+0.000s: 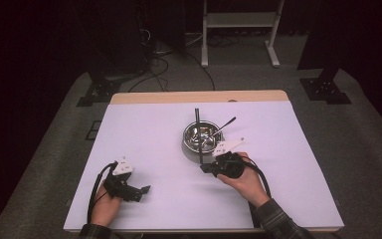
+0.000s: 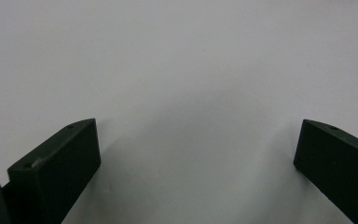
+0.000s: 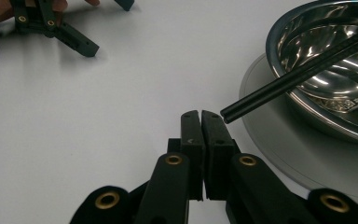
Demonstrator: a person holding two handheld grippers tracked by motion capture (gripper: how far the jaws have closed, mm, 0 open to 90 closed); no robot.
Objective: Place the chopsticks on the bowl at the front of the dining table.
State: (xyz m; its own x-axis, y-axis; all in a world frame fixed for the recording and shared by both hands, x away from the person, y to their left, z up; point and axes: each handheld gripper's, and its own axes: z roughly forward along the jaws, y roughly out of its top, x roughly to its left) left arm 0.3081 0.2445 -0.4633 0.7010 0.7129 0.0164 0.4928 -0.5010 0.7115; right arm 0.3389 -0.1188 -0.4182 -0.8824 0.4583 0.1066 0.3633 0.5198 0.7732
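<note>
A shiny metal bowl (image 1: pixel 201 135) stands on a flat grey plate (image 1: pixel 186 150) just right of the table's middle. Black chopsticks (image 1: pixel 198 130) lie across the bowl, and a spoon (image 1: pixel 226 124) leans out over its far right rim. My right gripper (image 1: pixel 205 168) sits just in front of the plate, shut with nothing between its jaws. In the right gripper view its tips (image 3: pixel 200 116) are right beside the near end of the chopsticks (image 3: pixel 298 74), which juts out past the bowl (image 3: pixel 335 126) over the plate (image 3: pixel 279 144). My left gripper (image 1: pixel 142 191) rests open at the front left, over bare table (image 2: pixel 198 154).
The white table top (image 1: pixel 154 139) has a wooden strip along its far edge. Beyond it are dark floor, cables and a white stand's legs (image 1: pixel 238 30). The left gripper (image 3: pixel 108 25) shows far off in the right gripper view.
</note>
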